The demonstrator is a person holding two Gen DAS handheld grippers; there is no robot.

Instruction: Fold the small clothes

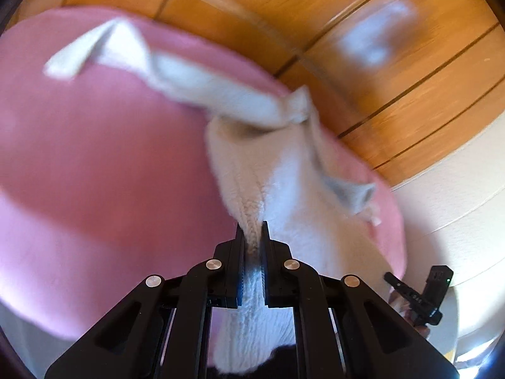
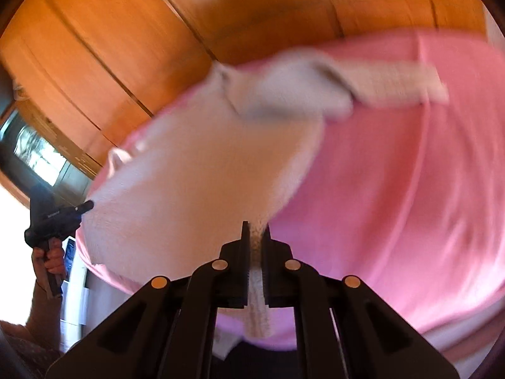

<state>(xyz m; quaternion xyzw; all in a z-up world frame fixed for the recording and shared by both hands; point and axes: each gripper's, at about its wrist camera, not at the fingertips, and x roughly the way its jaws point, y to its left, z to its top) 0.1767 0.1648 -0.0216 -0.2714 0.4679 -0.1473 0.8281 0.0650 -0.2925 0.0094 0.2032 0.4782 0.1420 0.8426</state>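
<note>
One white knitted garment (image 1: 252, 170), one pink cloth (image 1: 104, 164), two claws (image 1: 252, 230), seemingly.

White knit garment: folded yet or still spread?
Not folded: white knit garment is pinched at two edges by left gripper and right gripper, sleeve trailing over pink cloth.

No readable text in either view. Small white marking on left gripper (image 2: 52, 218) body, too blurred to read.

Right gripper (image 2: 255, 237) pinches white garment (image 2: 189, 170).
</note>
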